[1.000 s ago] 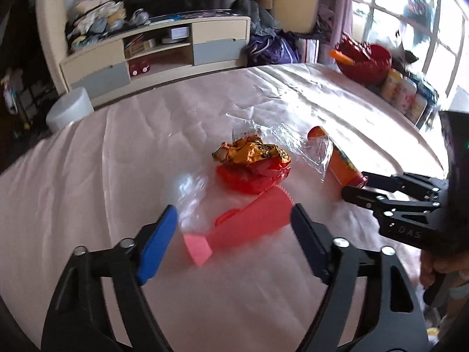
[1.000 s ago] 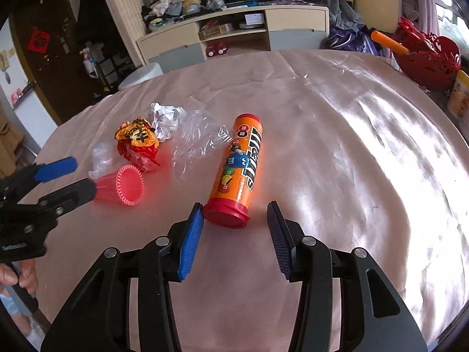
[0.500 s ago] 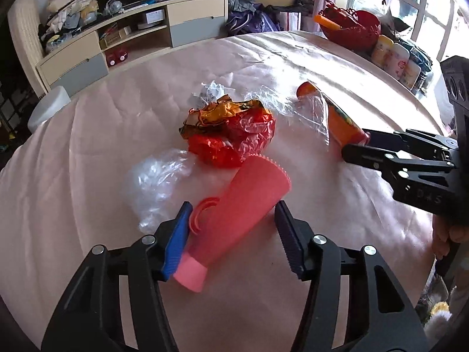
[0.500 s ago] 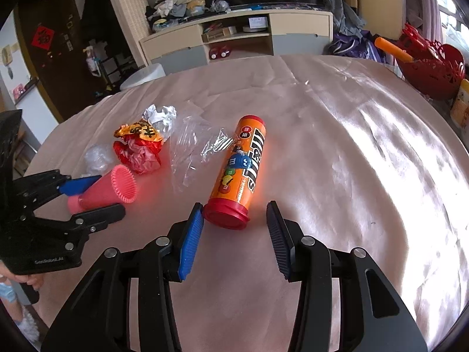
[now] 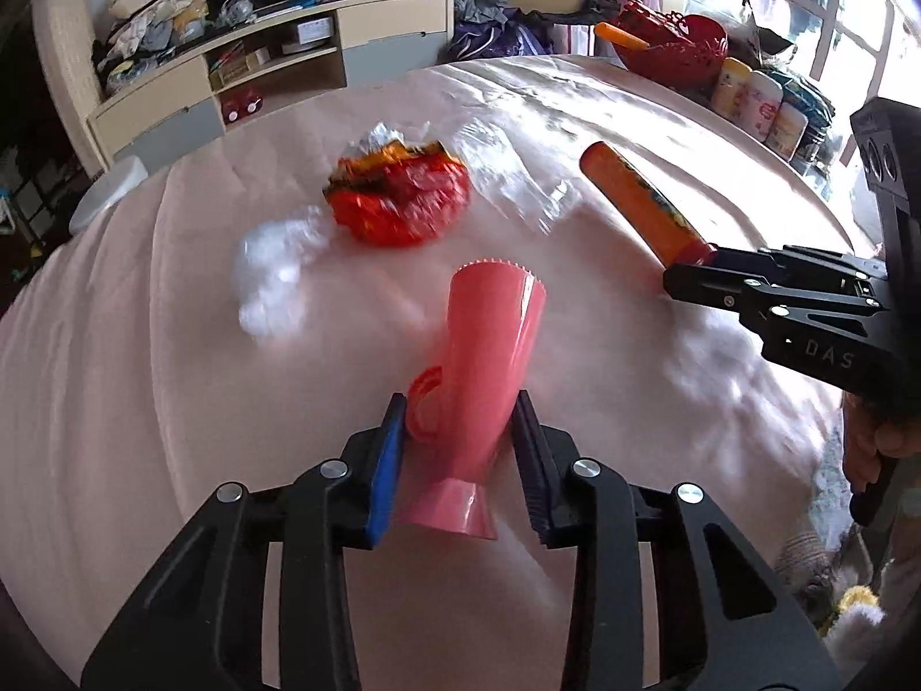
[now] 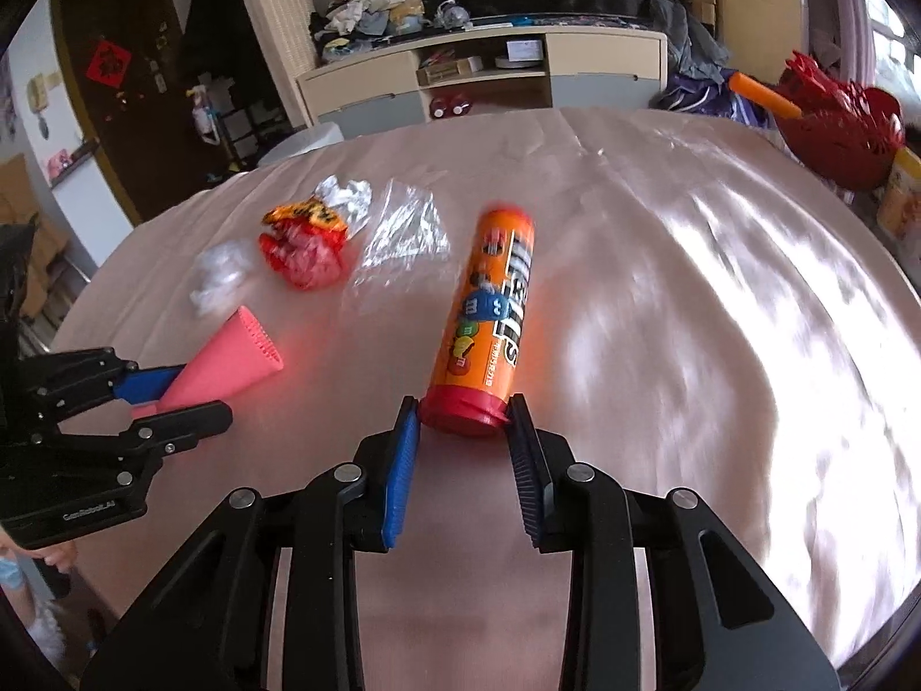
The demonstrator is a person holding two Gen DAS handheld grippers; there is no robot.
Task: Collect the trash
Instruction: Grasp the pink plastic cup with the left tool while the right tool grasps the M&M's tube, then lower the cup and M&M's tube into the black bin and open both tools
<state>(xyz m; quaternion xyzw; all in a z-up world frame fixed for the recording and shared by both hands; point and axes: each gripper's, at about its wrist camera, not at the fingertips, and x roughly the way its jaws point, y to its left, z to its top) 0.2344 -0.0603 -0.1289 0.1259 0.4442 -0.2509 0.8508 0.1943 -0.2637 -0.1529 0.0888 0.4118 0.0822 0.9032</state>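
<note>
A pink plastic cup (image 5: 495, 334) with a handle lies on its side on the pink tablecloth (image 5: 115, 403). My left gripper (image 5: 459, 403) is closing around its narrow lower part, and both pads touch it. The right wrist view shows the same cup (image 6: 236, 357) between the left gripper's (image 6: 201, 391) fingers. An orange candy tube (image 6: 495, 311) lies pointing away from me. My right gripper (image 6: 463, 403) is closing on the tube's red cap, pads against both sides. In the left wrist view the right gripper (image 5: 691, 268) sits at the near end of the tube (image 5: 639, 207).
A crumpled red and gold wrapper (image 5: 403, 201), a clear plastic sheet (image 5: 506, 178), a white plastic wad (image 5: 270, 276) and foil (image 6: 345, 196) lie mid-table. A red basket (image 5: 673, 52) and several cans (image 5: 748, 98) stand at the far right edge. A cabinet (image 5: 276, 75) is beyond.
Both grippers moved forward and narrowed. The left jaws came around the pink cup, which turned in line with them. The right jaws came around the tube's red cap.
</note>
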